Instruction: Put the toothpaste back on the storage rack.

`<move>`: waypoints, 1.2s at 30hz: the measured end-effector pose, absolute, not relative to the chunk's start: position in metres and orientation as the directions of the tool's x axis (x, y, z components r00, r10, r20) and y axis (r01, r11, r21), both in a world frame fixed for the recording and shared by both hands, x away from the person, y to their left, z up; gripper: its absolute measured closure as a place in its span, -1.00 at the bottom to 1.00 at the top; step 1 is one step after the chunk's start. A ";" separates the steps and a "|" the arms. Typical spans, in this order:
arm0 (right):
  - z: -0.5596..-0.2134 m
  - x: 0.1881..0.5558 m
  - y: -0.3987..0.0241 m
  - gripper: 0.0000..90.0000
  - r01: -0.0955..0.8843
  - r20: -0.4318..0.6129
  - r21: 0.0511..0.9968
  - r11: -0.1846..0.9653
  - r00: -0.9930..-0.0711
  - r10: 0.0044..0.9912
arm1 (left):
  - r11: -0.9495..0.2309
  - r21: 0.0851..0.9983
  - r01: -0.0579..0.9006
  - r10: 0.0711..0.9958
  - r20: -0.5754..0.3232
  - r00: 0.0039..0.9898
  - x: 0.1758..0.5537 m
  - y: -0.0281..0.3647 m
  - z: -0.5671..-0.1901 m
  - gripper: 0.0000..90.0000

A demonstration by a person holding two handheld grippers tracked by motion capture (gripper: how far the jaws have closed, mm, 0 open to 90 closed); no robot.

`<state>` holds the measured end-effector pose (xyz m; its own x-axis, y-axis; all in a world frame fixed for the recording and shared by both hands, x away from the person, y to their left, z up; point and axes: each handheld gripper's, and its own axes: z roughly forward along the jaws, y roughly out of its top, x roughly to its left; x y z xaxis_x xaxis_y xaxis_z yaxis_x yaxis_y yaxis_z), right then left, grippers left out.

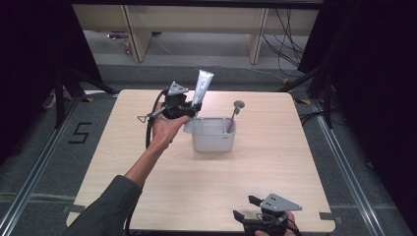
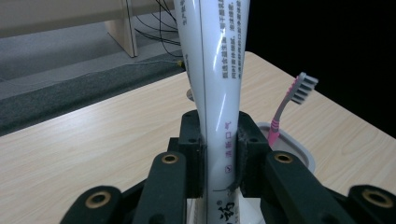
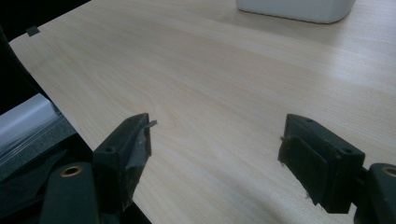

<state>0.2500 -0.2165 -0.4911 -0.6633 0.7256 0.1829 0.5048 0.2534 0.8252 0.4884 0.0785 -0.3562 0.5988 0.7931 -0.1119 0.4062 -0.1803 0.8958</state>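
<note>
A white toothpaste tube [image 1: 202, 87] stands tilted over the left rim of a white plastic holder [image 1: 213, 141] in the middle of the table. My left gripper [image 1: 194, 107] is shut on the tube's lower part; in the left gripper view the tube [image 2: 217, 74] rises between the closed black pads [image 2: 246, 158]. A pink toothbrush [image 1: 234, 115] leans in the holder's right side, bristle head up [image 2: 302, 87]. My right gripper [image 1: 244, 207] rests near the table's front edge, open, with bare tabletop between its fingers [image 3: 217, 154].
The light wooden table [image 1: 206, 187] has free room all round the holder. The holder's base [image 3: 294, 8] lies far ahead of the right gripper. Beyond the table are wooden furniture legs and cables on the floor [image 1: 280, 44].
</note>
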 end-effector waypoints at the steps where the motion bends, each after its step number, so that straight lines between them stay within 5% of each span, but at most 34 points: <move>1: -0.491 0.250 -0.216 -0.44 0.505 0.187 0.826 0.250 -0.664 0.724 | -0.184 0.894 0.409 0.793 -0.112 0.599 0.489 0.077 -0.357 0.68; 36: -0.491 0.250 -0.215 -0.45 0.504 0.192 0.826 0.252 -0.672 0.716 | -0.175 0.901 0.397 0.770 -0.126 0.626 0.511 0.014 -0.384 0.67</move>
